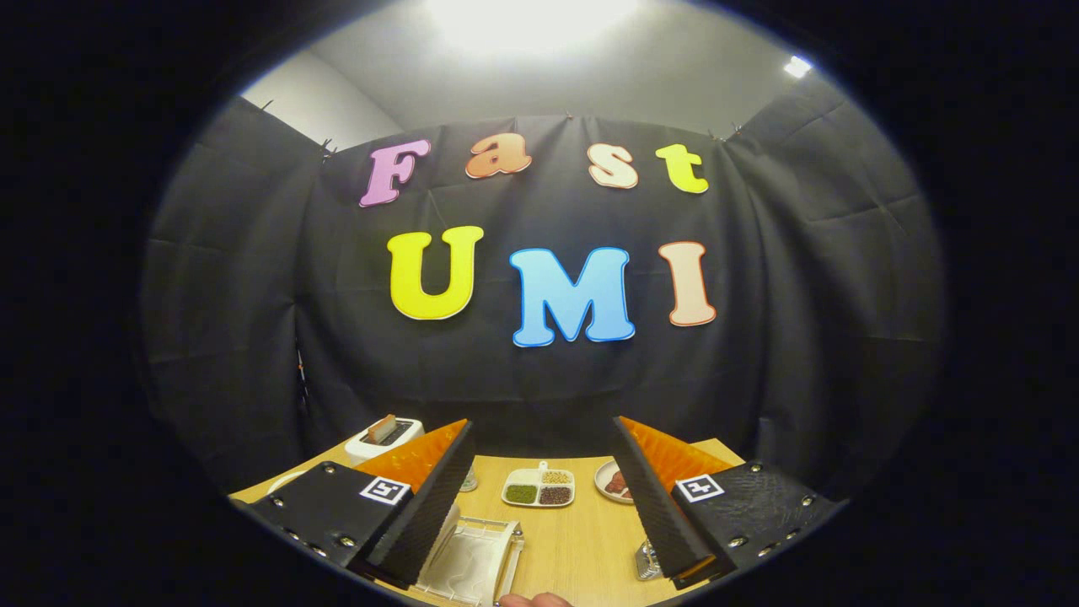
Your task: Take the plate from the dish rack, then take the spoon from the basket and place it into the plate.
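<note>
Gripper view puts my gripper [539,497] above the wooden table [582,539] with its fingers spread wide and nothing between them — a fingertip [533,599] pokes in at the nearest table edge. Just ahead, by the left finger, I see the clear dish rack [472,558] holding the white plate [459,563]. Beyond sit a divided dish [539,488], a small plate of food [614,482] and a white toaster [384,437] — I can't make out the basket or spoon.

Light wood table [582,539]; white toaster [383,438]; white divided dish [539,487], green, brown fillings.
</note>
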A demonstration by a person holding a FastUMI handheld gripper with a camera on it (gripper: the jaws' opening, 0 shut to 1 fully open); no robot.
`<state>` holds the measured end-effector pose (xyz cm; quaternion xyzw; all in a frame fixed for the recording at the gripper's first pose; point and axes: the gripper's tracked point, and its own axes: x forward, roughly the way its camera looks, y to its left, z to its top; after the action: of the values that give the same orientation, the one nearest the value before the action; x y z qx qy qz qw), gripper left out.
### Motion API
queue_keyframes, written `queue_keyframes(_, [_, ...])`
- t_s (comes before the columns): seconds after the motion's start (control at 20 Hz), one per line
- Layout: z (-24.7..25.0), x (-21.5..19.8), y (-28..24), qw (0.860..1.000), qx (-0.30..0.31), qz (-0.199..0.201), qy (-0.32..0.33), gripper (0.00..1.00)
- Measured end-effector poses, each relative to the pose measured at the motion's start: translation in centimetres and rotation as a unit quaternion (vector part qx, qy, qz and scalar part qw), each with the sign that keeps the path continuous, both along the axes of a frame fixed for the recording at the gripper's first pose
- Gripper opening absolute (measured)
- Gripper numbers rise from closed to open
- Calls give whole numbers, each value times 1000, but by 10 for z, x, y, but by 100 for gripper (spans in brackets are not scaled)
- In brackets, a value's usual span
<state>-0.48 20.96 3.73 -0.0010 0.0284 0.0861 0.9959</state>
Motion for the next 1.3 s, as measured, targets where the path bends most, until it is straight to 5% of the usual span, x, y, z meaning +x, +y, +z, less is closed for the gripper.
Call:
queue_keyframes(0.65, [-93, 17, 77, 971, -17, 46, 233, 99])
queue_keyframes(1.1, [-160, 24, 93, 929, -48, -1, 367, 99])
queue_keyframes(1.3, [-183, 30, 101, 921, -72, -23, 383, 99])
